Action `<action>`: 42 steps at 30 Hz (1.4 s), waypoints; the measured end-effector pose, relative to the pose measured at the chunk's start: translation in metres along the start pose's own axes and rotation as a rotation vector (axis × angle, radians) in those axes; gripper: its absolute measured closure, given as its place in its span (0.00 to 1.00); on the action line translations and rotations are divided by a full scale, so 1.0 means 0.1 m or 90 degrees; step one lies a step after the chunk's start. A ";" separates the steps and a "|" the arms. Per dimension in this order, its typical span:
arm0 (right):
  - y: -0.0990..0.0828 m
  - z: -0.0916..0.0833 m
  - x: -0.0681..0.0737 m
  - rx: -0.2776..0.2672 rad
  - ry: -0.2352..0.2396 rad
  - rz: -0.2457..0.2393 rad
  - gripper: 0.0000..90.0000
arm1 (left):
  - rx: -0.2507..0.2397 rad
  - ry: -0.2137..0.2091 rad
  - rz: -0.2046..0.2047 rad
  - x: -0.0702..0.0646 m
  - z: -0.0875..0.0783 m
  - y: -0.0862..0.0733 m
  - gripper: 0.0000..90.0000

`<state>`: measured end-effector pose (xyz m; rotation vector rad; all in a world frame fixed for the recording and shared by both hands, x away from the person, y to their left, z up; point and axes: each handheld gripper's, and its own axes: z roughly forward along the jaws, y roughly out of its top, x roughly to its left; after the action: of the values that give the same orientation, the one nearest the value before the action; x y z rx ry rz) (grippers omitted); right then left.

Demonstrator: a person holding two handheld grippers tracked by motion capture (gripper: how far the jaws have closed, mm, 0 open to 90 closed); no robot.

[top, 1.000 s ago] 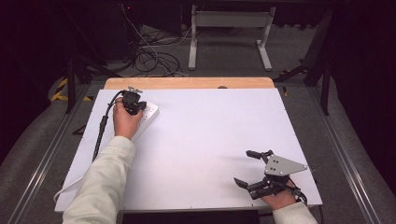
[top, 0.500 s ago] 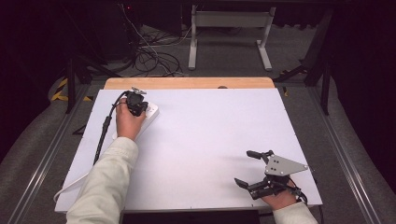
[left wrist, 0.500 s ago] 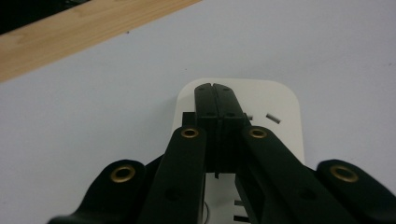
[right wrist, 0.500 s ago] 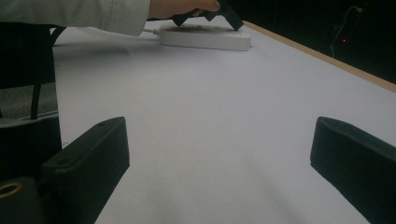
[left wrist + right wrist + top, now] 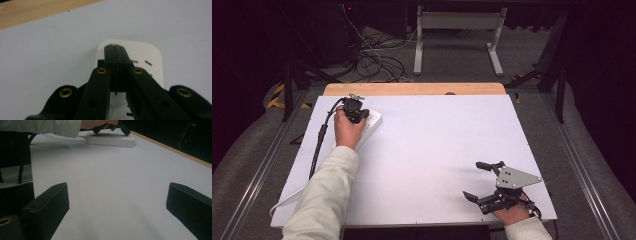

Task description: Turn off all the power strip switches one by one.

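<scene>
Pressing down on the white power strip (image 5: 150,56), left gripper (image 5: 115,47) jaws fully together, nothing between.

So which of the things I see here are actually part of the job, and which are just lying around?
Part of the job:
- white power strip, far left of the table
- left claw, shut, its tips over the strip
- right claw, open, near the table's front edge

Just lying about:
- tangle of cables on the floor behind
- metal stand beyond the table
</scene>
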<state>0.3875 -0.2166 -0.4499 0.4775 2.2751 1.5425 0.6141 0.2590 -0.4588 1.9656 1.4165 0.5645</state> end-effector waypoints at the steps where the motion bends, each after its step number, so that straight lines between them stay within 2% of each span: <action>1: 0.00 0.00 0.00 -0.001 -0.002 0.001 0.06 | -0.004 0.000 0.002 0.00 0.00 -0.01 1.00; 5: -0.01 -0.01 -0.01 -0.002 -0.001 0.003 0.06 | 0.002 0.004 0.016 -0.01 0.00 0.02 1.00; 6: 0.00 -0.01 -0.01 -0.002 -0.002 0.004 0.06 | -0.006 -0.011 0.014 -0.01 -0.03 0.04 1.00; 7: 0.00 -0.01 -0.01 -0.002 -0.002 0.004 0.06 | 0.011 -0.001 0.009 -0.02 -0.05 0.05 1.00; 9: 0.00 -0.01 -0.02 -0.004 -0.003 0.003 0.06 | -0.006 -0.018 0.002 -0.02 -0.12 0.06 1.00; 13: 0.00 0.00 -0.02 -0.002 -0.003 0.006 0.06 | -0.043 -0.051 0.022 -0.09 -0.33 0.12 1.00; 15: 0.00 0.00 -0.02 -0.001 -0.004 0.004 0.06 | -0.056 -0.056 0.046 -0.15 -0.42 0.13 1.00; 16: 0.00 0.00 -0.02 -0.004 -0.005 0.003 0.06 | -0.062 -0.057 0.058 -0.18 -0.47 0.13 0.95; 17: 0.00 -0.01 -0.01 -0.005 -0.006 0.003 0.06 | -0.065 -0.058 0.069 -0.20 -0.52 0.14 0.85; 19: 0.01 -0.01 -0.01 -0.007 -0.007 0.003 0.06 | -0.077 -0.075 0.081 -0.25 -0.63 0.13 0.84; 25: 0.01 0.00 -0.01 -0.005 -0.008 0.004 0.06 | -0.121 -0.107 0.115 -0.38 -0.96 0.11 0.67; 27: 0.01 -0.01 -0.01 -0.008 -0.007 0.004 0.06 | -0.142 -0.124 0.112 -0.42 -1.07 0.08 0.62; 29: 0.01 -0.02 -0.01 -0.009 -0.011 0.007 0.06 | -0.156 -0.134 0.119 -0.46 -1.17 0.03 0.59; 32: 0.01 -0.02 -0.01 -0.011 -0.011 0.006 0.06 | -0.156 -0.144 0.119 -0.49 -1.29 -0.06 0.52; 34: 0.01 -0.03 -0.01 -0.012 -0.013 0.007 0.06 | -0.169 -0.161 0.113 -0.49 -1.36 -0.15 0.47; 38: 0.01 -0.02 -0.02 -0.013 -0.013 0.010 0.06 | -0.194 -0.225 0.100 -0.49 -1.46 -0.35 0.41; 40: 0.01 -0.02 -0.02 -0.013 -0.013 0.012 0.06 | -0.202 -0.236 0.112 -0.52 -1.49 -0.47 0.40; 42: 0.01 -0.02 -0.02 -0.013 -0.014 0.013 0.06 | -0.203 -0.237 0.138 -0.56 -1.51 -0.59 0.39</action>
<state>0.3885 -0.2192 -0.4480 0.5107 2.2424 1.5598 0.4553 0.2566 -0.3939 1.8548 0.8383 0.4569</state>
